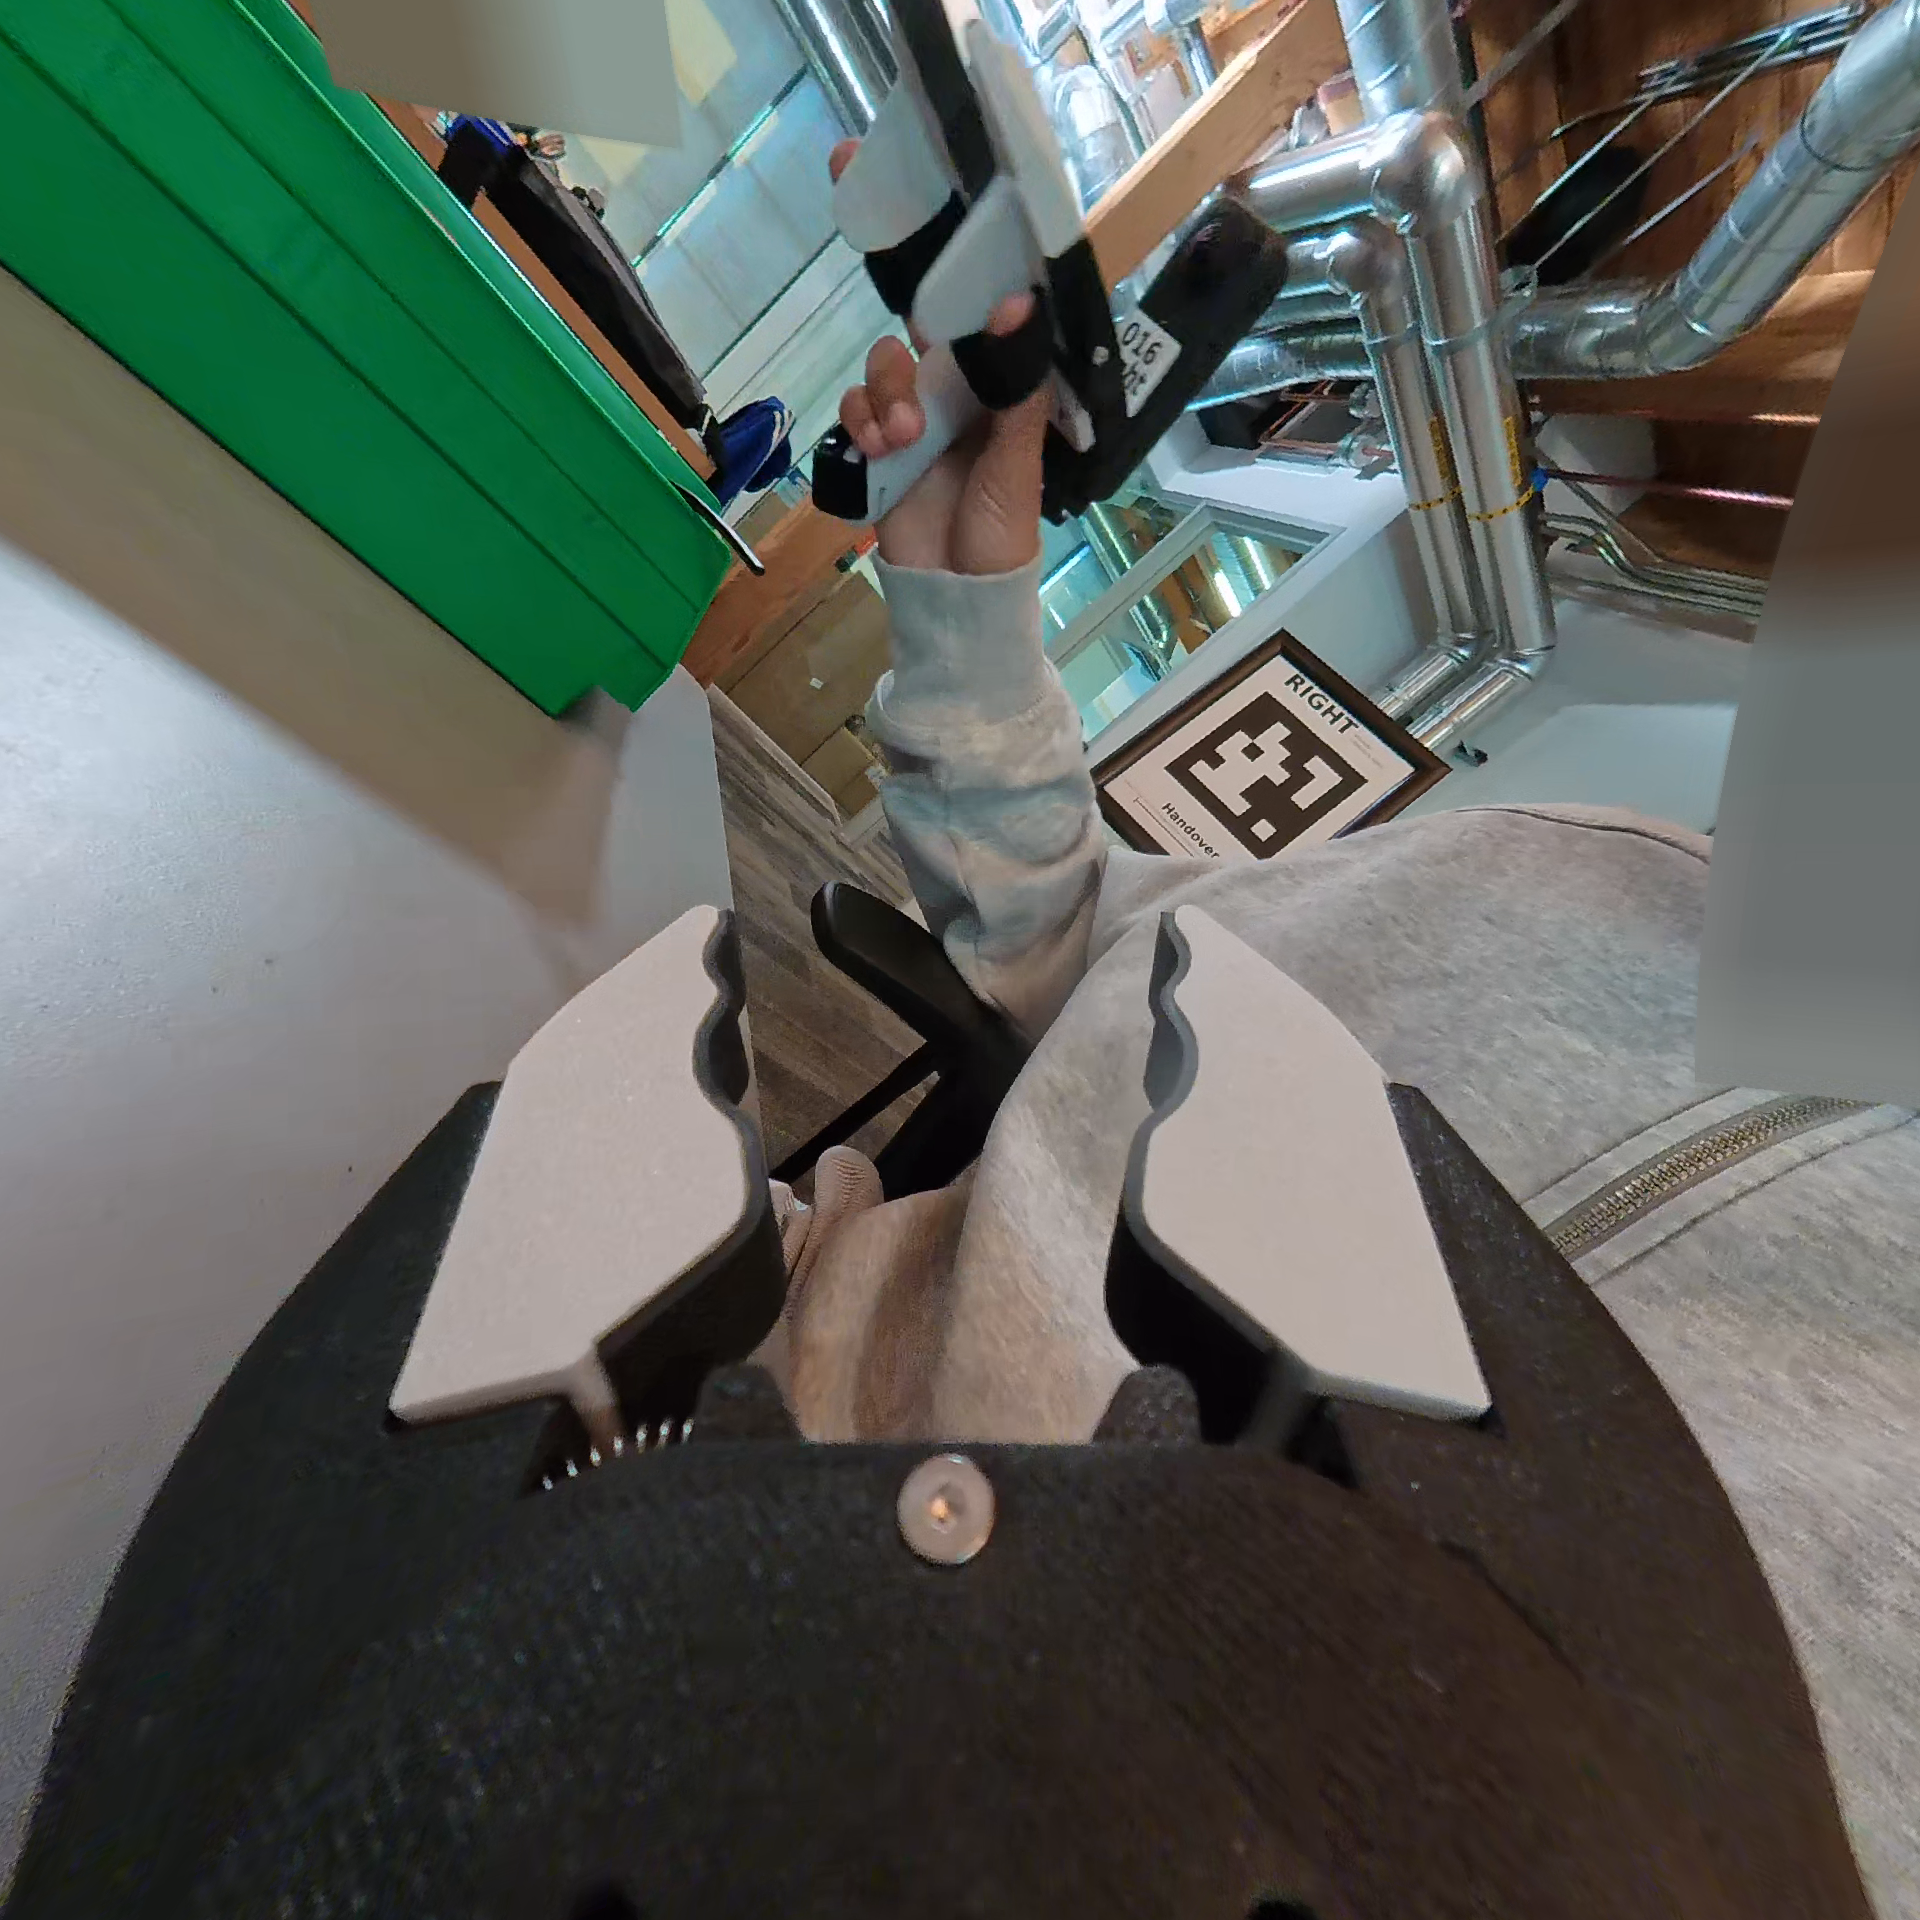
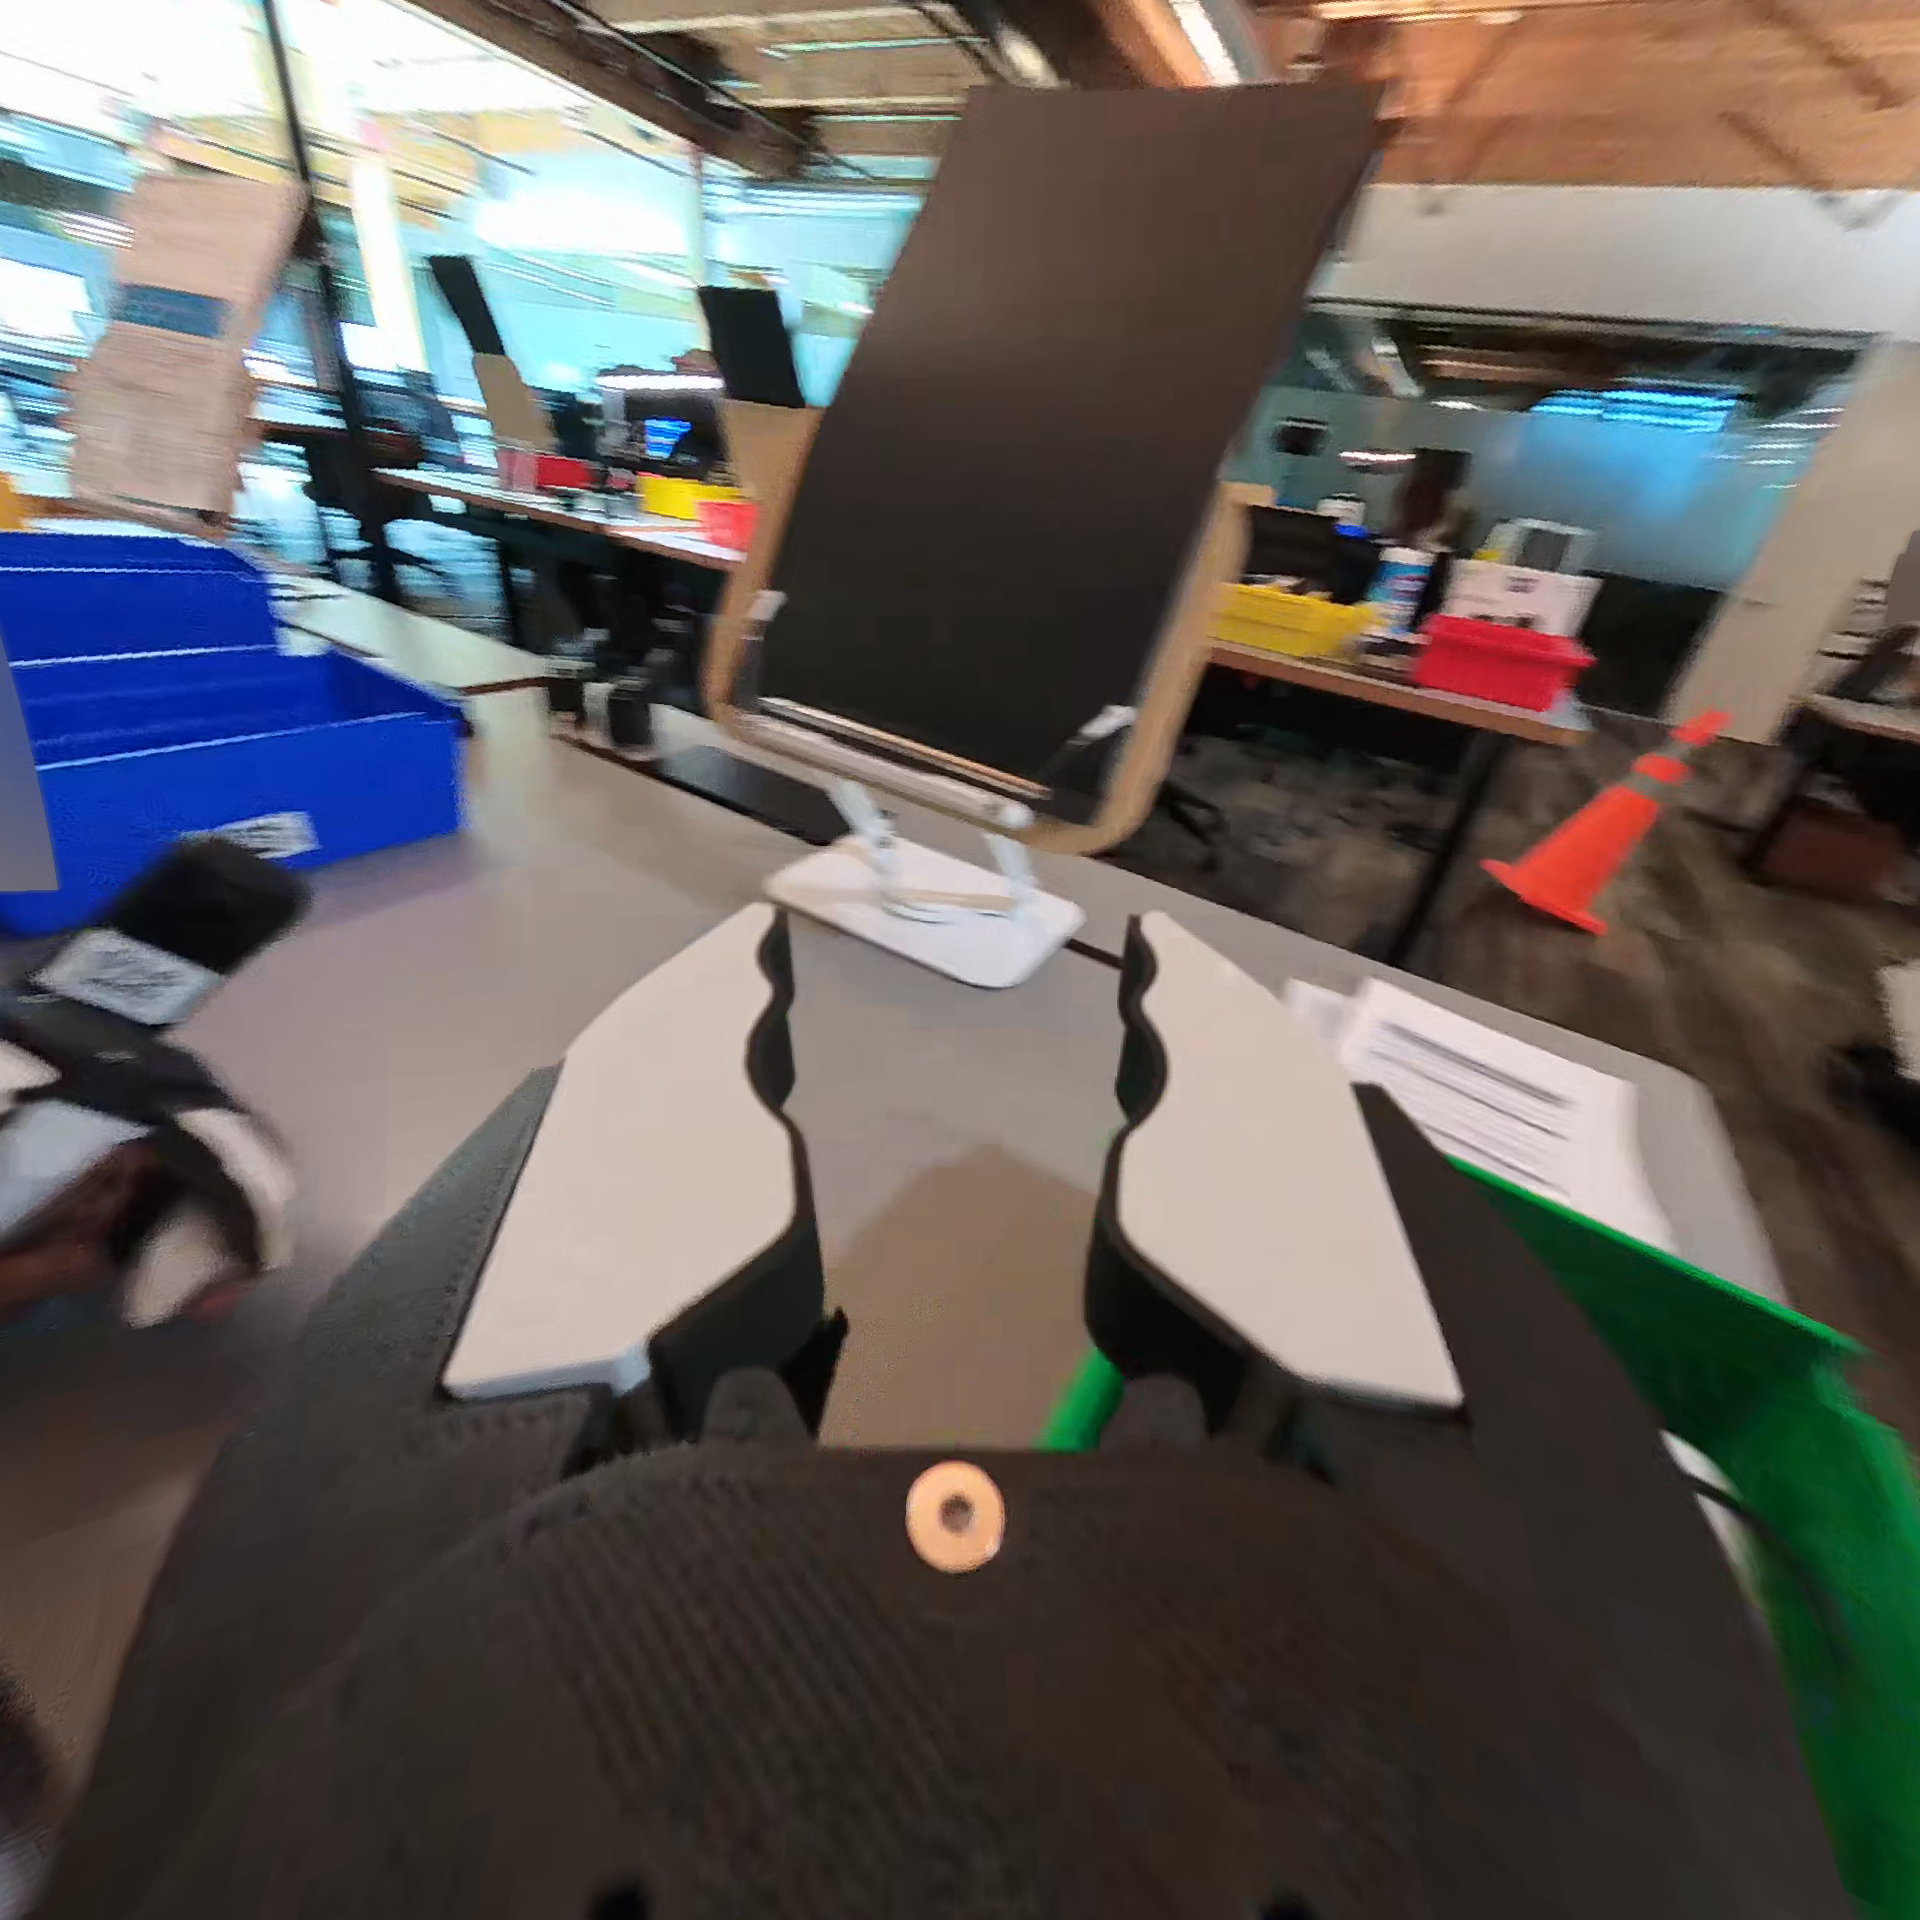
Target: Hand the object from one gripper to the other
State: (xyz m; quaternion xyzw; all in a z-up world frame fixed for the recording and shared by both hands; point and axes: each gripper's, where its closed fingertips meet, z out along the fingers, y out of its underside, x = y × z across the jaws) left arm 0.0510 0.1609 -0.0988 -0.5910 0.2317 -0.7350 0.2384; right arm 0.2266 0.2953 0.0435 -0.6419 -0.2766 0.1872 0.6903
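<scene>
Bare table (image 2: pixel 436 997) ahead of the right gripper (image 2: pixel 956 1039), tablet stand (image 2: pixel 935 914) beyond, blue bin (image 2: pixel 229 748) left.

Beside the blue bin (image 2: pixel 239 717), the other gripper's black body (image 2: pixel 156 1039) is motion-blurred and cut off by the picture's left edge.

The left gripper (image 1: pixel 951 1023) has its fingers spread wide with nothing between them, pointing at a grey hoodie (image 1: pixel 1403 1039). Above the hoodie, a hand (image 1: pixel 951 457) in a pale sleeve holds the other gripper (image 1: pixel 997 208) up high. A green bin (image 1: pixel 343 353) sits far left of the hoodie, and a framed marker sign (image 1: pixel 1273 769) is just behind it.
</scene>
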